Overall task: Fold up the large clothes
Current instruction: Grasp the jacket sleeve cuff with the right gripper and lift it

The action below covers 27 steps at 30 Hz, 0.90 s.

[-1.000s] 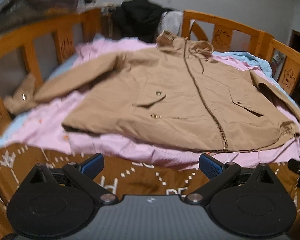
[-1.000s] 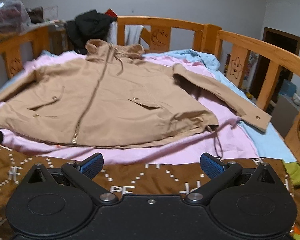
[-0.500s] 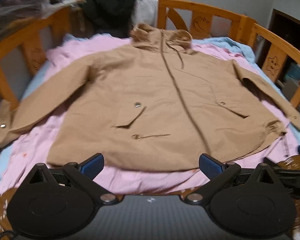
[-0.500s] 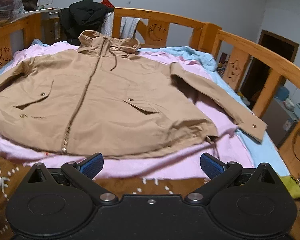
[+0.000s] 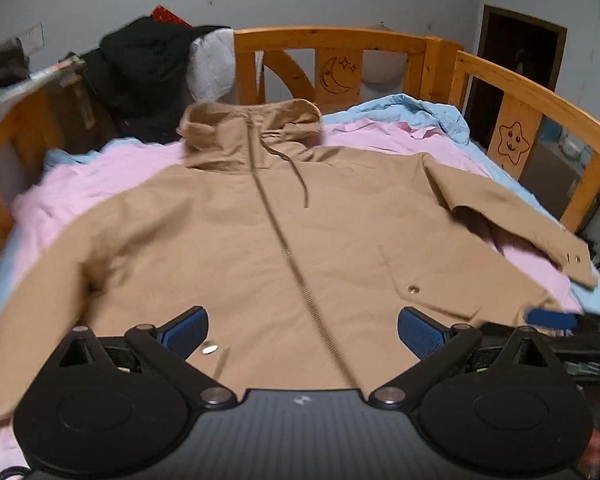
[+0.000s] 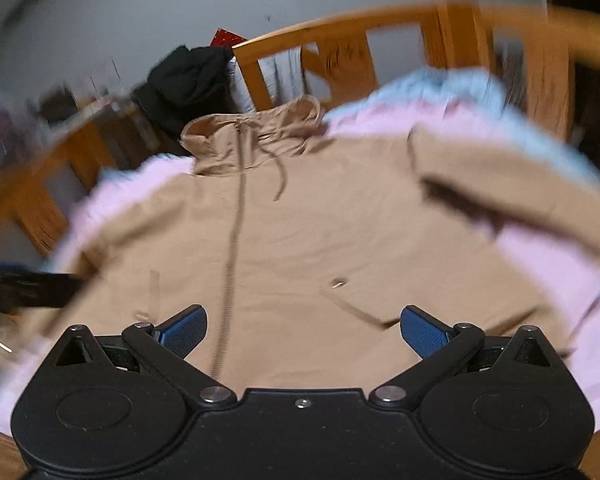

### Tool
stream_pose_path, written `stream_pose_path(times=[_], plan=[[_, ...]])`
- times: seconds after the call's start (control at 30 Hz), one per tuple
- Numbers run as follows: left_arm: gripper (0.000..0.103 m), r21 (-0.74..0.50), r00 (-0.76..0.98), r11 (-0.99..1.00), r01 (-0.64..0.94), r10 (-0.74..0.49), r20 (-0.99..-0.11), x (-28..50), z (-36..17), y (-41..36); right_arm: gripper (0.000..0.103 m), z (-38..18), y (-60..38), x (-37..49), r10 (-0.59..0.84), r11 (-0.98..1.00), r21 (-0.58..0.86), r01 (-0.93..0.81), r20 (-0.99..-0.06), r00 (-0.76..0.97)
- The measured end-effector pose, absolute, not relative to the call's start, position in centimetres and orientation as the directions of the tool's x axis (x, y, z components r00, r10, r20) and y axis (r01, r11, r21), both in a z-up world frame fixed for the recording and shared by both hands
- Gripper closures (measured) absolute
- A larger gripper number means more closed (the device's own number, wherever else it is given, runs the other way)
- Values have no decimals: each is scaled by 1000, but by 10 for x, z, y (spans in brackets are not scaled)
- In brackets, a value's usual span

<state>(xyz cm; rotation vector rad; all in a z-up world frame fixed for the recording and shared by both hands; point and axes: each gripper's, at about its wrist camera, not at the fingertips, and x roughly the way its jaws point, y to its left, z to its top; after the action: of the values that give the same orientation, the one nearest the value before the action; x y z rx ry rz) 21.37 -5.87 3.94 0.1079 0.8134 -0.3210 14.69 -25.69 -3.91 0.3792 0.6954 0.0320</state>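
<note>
A tan hooded jacket (image 5: 284,232) lies front up and zipped on the pink sheet (image 5: 84,188), sleeves spread out to both sides. Its hood (image 5: 252,128) points toward the headboard. My left gripper (image 5: 302,330) hovers open over the jacket's lower middle, nothing between its blue pads. In the right wrist view the same jacket (image 6: 300,240) is blurred by motion, and my right gripper (image 6: 302,332) is open above its lower front. The right sleeve (image 5: 512,216) ends in a snap cuff near the bed's right side. The right gripper's blue fingertip (image 5: 552,318) shows at the left view's right edge.
A wooden bed rail (image 5: 532,100) with moon and star carvings runs round the back and right. Dark clothes (image 5: 140,72) are piled on the rail at the back left. A light blue sheet (image 5: 412,110) lies under the pink one. A dark doorway (image 5: 516,60) is at the far right.
Both grippers have moved forward from the foot of the bed to over the jacket's lower part. The brown patterned blanket has dropped out of view. The jacket has not moved.
</note>
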Motion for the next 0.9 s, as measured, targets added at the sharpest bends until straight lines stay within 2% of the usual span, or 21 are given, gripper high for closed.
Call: stream_pose_path(times=[0.03,0.13,0.23,0.33,0.47,0.67,0.7,0.73,0.77,0.8,0.83,0.9], plan=[[1,-46,643,950,309,-244,-726,219,32,-64,1,-42,-270,147,166,919,378,109,-624,764],[1,-73,657,948,309,-269,-704,232,14,-83,0,-48,-304,131,77,920,345,186,-624,777],[1,-10,671,942,336,-247,-699,247,-2,-105,0,-60,-353,110,-42,884,345,316,-614,788],[1,29,665,933,358,-234,-709,259,-15,-130,1,-81,-403,95,-151,742,434,511,-635,758],[1,-39,621,941,337,-253,-741,278,-26,-146,9,-105,-456,92,-263,543,511,666,-650,713],[1,-68,605,945,321,-260,-753,297,-23,-152,21,-123,-499,108,-359,361,575,735,-641,678],[1,-73,601,944,322,-264,-754,300,-20,-152,28,-125,-504,112,-376,352,578,736,-633,676],[1,-77,594,941,329,-270,-758,304,-17,-153,40,-126,-509,116,-400,341,571,746,-630,666],[1,-78,586,937,340,-276,-762,307,-13,-153,45,-128,-511,118,-422,325,560,762,-635,647],[1,-75,578,933,353,-280,-767,309,-8,-154,55,-130,-515,121,-445,299,553,778,-640,626],[1,-67,567,927,368,-281,-775,312,-3,-157,71,-132,-518,123,-470,273,549,790,-641,607],[1,-53,546,911,408,-290,-786,317,11,-161,87,-133,-521,125,-505,231,527,818,-654,564]])
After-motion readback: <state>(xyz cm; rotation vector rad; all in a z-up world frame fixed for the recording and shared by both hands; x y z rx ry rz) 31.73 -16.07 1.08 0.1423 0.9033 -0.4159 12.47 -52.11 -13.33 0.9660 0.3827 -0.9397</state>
